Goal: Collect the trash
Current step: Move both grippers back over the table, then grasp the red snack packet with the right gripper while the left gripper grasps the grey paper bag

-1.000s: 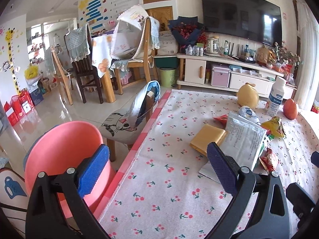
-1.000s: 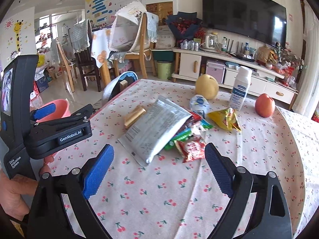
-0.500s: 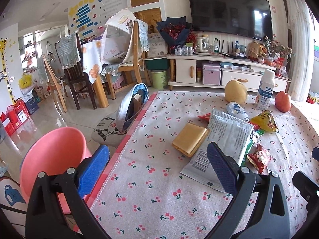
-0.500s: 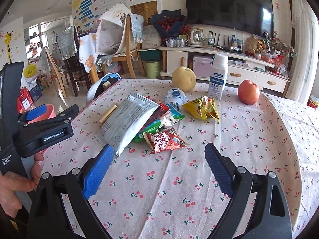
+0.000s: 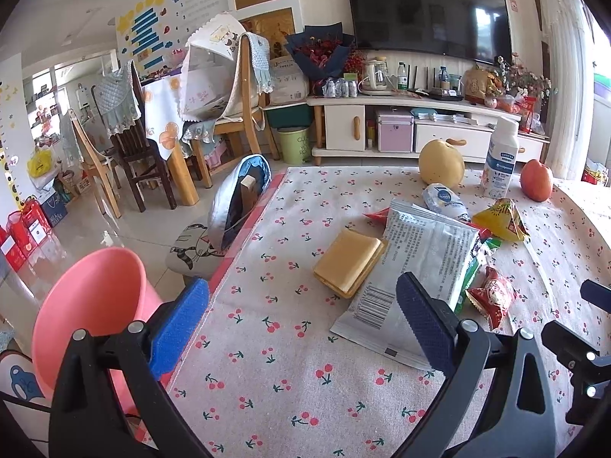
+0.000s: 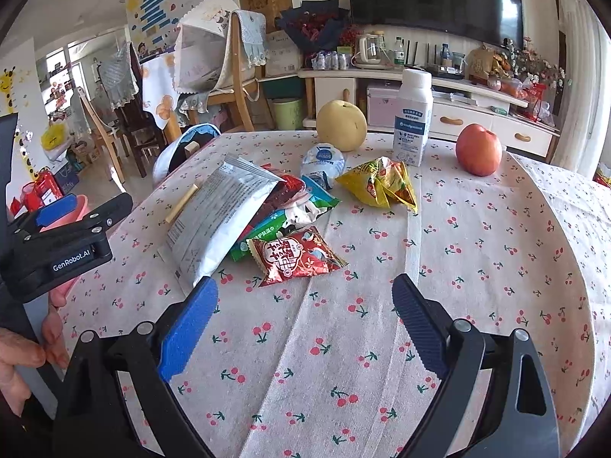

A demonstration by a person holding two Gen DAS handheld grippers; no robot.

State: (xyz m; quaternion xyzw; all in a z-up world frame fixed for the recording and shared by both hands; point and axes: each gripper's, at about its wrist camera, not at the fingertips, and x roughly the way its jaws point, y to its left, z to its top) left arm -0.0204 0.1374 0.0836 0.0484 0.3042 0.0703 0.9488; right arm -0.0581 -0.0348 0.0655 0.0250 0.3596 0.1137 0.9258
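Note:
A heap of wrappers lies mid-table on the cherry-print cloth: a large silver bag [image 5: 416, 263] [image 6: 217, 217], a flat yellow packet [image 5: 349, 263], a red snack packet [image 6: 296, 255] [image 5: 490, 299], a green wrapper [image 6: 267, 229] and a yellow crumpled bag [image 6: 382, 185] [image 5: 500, 221]. My left gripper [image 5: 301, 328] is open and empty, near the silver bag's near corner. My right gripper [image 6: 303, 324] is open and empty, just short of the red packet. A pink bin [image 5: 88, 305] stands off the table's left edge.
A pear [image 6: 341, 125], a white bottle [image 6: 414, 122], an apple [image 6: 478, 149] and a round white-blue packet [image 6: 322, 158] sit behind the heap. A chair with a cat cushion [image 5: 198, 248] stands at the left edge. The left gripper's body [image 6: 57, 244] shows left in the right wrist view.
Both grippers have moved forward toward the wrapper heap and swung right. The heap looms larger. Both stay open.

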